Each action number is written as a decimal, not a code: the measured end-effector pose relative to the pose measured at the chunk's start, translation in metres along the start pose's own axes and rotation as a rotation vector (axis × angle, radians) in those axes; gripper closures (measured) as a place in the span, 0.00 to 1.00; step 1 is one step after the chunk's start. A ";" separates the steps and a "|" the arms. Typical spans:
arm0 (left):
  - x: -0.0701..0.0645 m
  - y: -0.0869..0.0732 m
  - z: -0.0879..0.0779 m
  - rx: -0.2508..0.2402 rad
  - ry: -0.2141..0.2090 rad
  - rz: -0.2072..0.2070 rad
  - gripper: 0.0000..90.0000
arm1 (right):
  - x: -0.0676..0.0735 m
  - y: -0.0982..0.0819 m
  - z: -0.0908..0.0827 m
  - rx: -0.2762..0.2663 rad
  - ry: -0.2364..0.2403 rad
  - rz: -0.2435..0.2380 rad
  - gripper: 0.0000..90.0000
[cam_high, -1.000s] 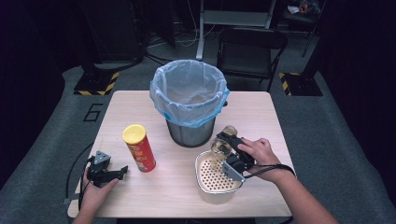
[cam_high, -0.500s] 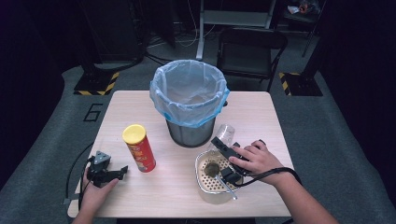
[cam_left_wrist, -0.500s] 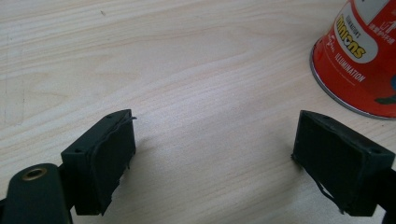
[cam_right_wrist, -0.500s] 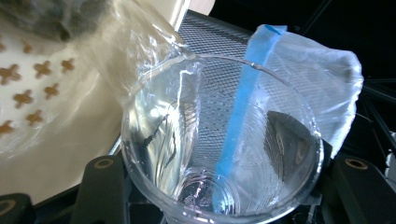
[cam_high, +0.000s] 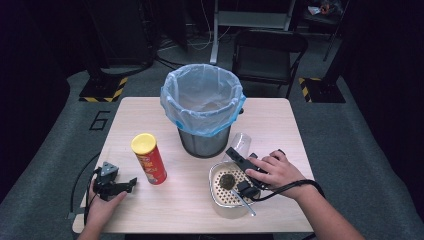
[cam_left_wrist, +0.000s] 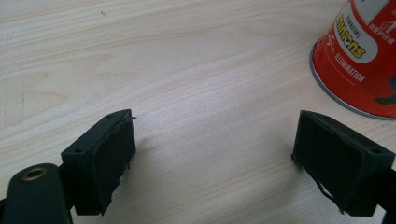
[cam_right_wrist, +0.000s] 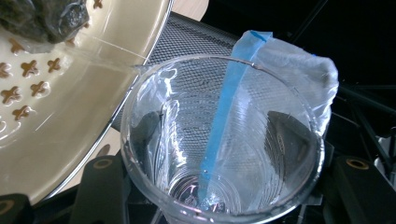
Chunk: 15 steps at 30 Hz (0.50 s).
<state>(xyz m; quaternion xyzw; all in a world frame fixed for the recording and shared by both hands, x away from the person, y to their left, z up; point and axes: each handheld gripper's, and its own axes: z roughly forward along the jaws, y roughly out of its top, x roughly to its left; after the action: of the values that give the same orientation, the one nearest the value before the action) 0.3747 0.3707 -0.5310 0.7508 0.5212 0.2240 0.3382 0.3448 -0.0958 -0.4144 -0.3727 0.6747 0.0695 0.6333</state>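
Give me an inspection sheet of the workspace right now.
Surface: light wooden table, dry where seen.
Job's things: clear plastic cup tipped over the perforated cream strainer bowl; dark lump inside it.
Clutter: red chips can with yellow lid upright; mesh bin with blue liner.
Grippers: right hand-held gripper shut on the cup; left hand-held gripper open, resting on the table.
Cables: one trails from each gripper.
Surroundings: folding chair behind the table, grey carpet floor.

The clear plastic cup (cam_right_wrist: 224, 140) is glossy and faintly ribbed. The perforated colander (cam_high: 225, 192) looks like smooth cream plastic. The table (cam_left_wrist: 187, 70) is matt pale wood; the bin (cam_high: 202, 142) is dark metal mesh.
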 end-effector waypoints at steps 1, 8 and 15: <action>0.000 0.000 0.000 0.000 0.000 0.000 0.14 | -0.001 0.001 -0.001 0.006 -0.001 -0.011 0.42; 0.000 0.000 0.000 0.000 0.000 0.000 0.14 | -0.001 0.001 -0.002 0.005 -0.002 -0.032 0.42; 0.000 0.000 0.000 0.000 0.000 -0.001 0.14 | 0.000 0.001 -0.002 0.009 -0.001 -0.015 0.42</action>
<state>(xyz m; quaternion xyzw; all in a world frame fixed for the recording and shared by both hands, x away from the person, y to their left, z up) 0.3747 0.3706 -0.5310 0.7506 0.5214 0.2240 0.3384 0.3430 -0.0959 -0.4143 -0.3750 0.6716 0.0620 0.6360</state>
